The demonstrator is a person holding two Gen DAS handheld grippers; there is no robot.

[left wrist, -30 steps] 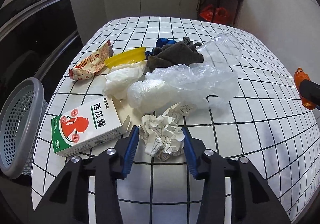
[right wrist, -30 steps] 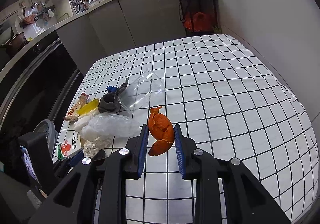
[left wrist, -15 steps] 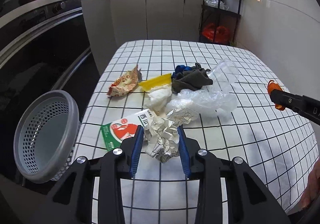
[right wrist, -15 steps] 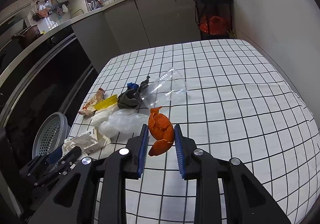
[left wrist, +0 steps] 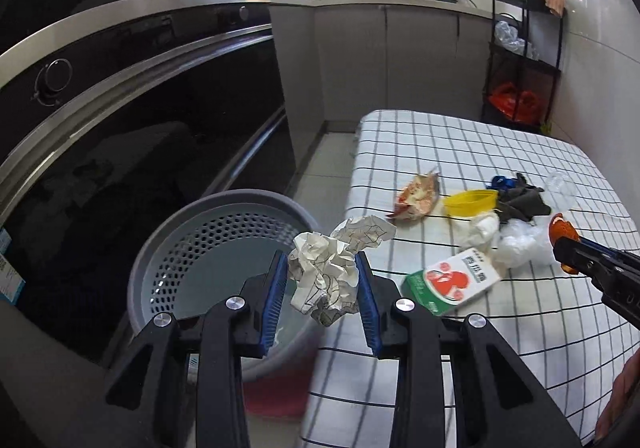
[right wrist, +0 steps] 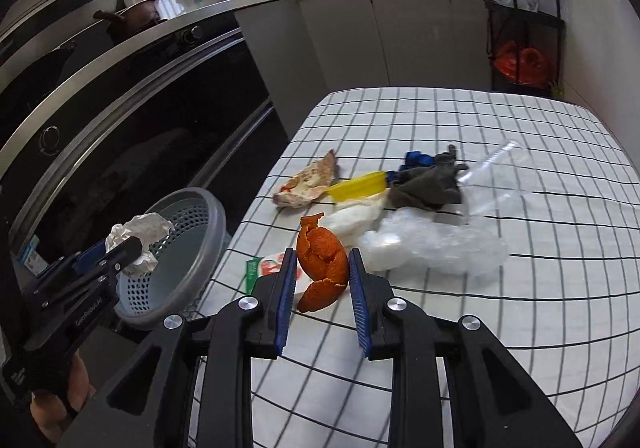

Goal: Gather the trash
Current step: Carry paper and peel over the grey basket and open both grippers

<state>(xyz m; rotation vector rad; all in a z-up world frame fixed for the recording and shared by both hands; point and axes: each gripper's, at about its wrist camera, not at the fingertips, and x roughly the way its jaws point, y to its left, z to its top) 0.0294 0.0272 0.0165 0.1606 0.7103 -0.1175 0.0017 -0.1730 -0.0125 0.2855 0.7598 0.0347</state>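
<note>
My left gripper (left wrist: 322,290) is shut on a crumpled paper ball (left wrist: 326,274) and holds it at the table's left edge, just right of and above the grey perforated basket (left wrist: 168,264) on the floor. In the right wrist view the paper ball (right wrist: 136,238) sits over the basket (right wrist: 200,244). My right gripper (right wrist: 322,288) is shut on an orange peel (right wrist: 322,260) above the checked table (right wrist: 520,308). The rest of the trash lies on the table: a snack wrapper (right wrist: 308,182), a green and white carton (left wrist: 452,282), a clear plastic bag (right wrist: 436,248).
A yellow lid (right wrist: 358,184), a white wad (right wrist: 356,216), a dark cloth (right wrist: 430,186) and a clear plastic cup (right wrist: 492,178) lie mid-table. A dark oven front (left wrist: 120,128) is on the left. A black shelf rack (right wrist: 520,8) stands at the back right.
My left gripper has lifted the paper ball off the table and carried it left to the basket. My right gripper has moved left with the peel, toward the trash pile.
</note>
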